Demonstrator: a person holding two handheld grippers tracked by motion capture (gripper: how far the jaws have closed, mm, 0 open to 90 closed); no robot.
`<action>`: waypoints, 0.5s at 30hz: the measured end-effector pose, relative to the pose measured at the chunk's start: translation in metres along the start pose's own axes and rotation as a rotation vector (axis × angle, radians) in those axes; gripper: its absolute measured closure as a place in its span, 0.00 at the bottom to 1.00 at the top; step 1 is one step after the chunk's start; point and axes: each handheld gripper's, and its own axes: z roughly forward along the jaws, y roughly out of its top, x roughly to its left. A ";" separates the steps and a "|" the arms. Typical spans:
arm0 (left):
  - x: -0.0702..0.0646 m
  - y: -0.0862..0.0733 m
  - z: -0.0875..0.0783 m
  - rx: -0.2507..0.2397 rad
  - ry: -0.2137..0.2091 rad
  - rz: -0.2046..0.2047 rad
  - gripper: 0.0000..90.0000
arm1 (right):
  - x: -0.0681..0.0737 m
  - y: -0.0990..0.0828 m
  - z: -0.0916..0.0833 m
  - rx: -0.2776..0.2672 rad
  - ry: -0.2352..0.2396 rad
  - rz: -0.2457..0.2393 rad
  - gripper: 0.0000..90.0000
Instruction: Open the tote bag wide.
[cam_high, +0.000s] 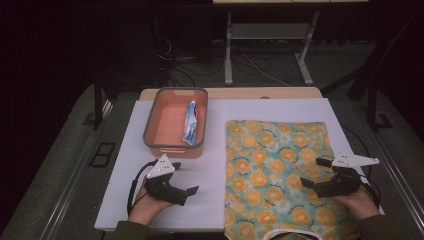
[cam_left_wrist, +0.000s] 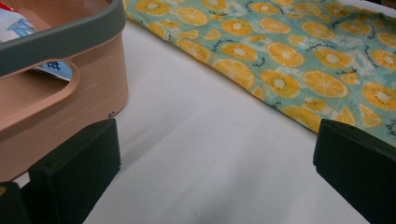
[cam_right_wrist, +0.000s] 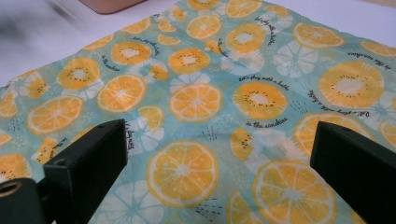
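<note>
cloth (cam_high: 277, 170): teal, orange-slice print, flat | left gripper (cam_high: 187, 192), right gripper (cam_high: 310, 172): fingers wide apart, empty

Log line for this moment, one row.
left gripper: open, over bare table | right gripper: open, over cloth | cloth: flat | basket: holds toothpaste tube

A teal cloth printed with orange slices (cam_high: 275, 170) lies spread flat on the right half of the white tabletop (cam_high: 215, 175), its near edge hanging over the front. Left of it stands a salmon-pink plastic bin with a grey rim (cam_high: 175, 145), holding a white-and-blue toothpaste tube (cam_high: 191, 122) against its right wall
</note>
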 end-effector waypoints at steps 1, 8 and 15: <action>0.000 0.000 0.001 0.000 0.001 0.001 0.00 | 0.000 0.000 0.000 -0.001 0.002 0.001 0.04; -0.005 0.003 0.003 0.012 -0.009 0.007 0.04 | 0.000 0.000 0.000 -0.001 0.014 0.004 0.04; -0.016 0.011 0.016 0.009 -0.019 0.030 0.15 | 0.000 0.001 0.001 0.003 0.004 0.002 0.04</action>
